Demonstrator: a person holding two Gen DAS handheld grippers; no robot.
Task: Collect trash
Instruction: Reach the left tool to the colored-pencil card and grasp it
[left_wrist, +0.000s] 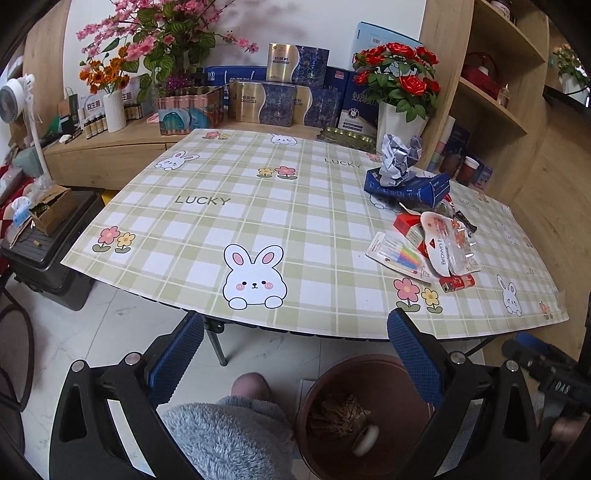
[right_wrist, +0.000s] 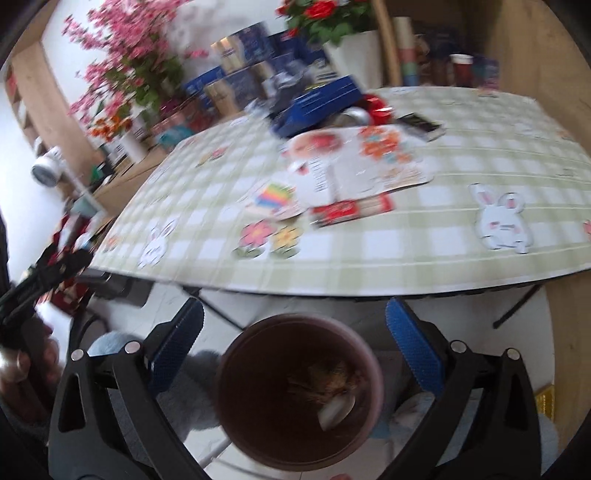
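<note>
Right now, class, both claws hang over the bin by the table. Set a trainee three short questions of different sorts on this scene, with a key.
1. True or false: the left claw holds a piece of trash.
2. Where does the bin stand: A on the table, B on the floor below the table edge, C on a shelf?
3. Fill in: the crumpled foil wrapper rests on a blue ____.

Key
1. False; both it and the right claw are open and empty.
2. B.
3. Box.
</note>
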